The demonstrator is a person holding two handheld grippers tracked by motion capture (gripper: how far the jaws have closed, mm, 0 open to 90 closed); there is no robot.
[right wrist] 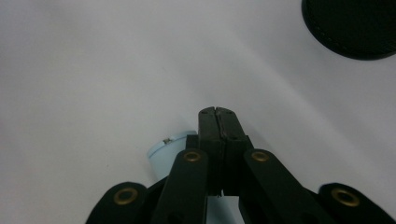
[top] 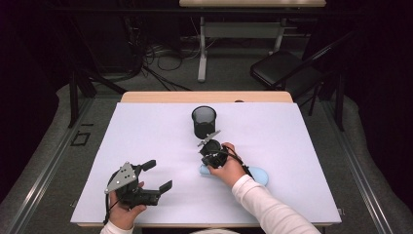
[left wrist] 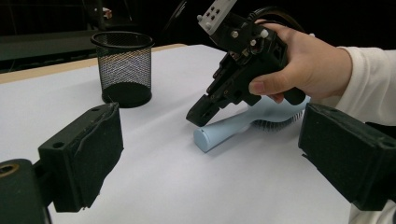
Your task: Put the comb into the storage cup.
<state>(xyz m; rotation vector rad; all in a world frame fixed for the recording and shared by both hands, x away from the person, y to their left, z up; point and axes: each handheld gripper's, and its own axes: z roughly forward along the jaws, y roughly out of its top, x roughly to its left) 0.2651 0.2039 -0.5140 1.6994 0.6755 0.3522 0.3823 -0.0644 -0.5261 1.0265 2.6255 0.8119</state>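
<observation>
A light blue hairbrush (top: 259,175) lies flat on the white table, its handle end (right wrist: 164,152) pointing left. My right gripper (top: 205,163) hovers tilted down just over that handle end, jaws pressed together with nothing between them (right wrist: 216,112); in the left gripper view the right gripper (left wrist: 197,115) hangs a little above the hairbrush (left wrist: 243,122). My left gripper (top: 157,175) rests near the front left of the table, wide open and empty (left wrist: 210,163), facing the brush.
A black mesh cup (top: 203,121) stands upright behind the right gripper, mid-table; the cup (left wrist: 123,67) looks empty. The white sheet (top: 146,131) covers the wooden table. A folding chair (top: 287,68) and desk legs stand beyond the far edge.
</observation>
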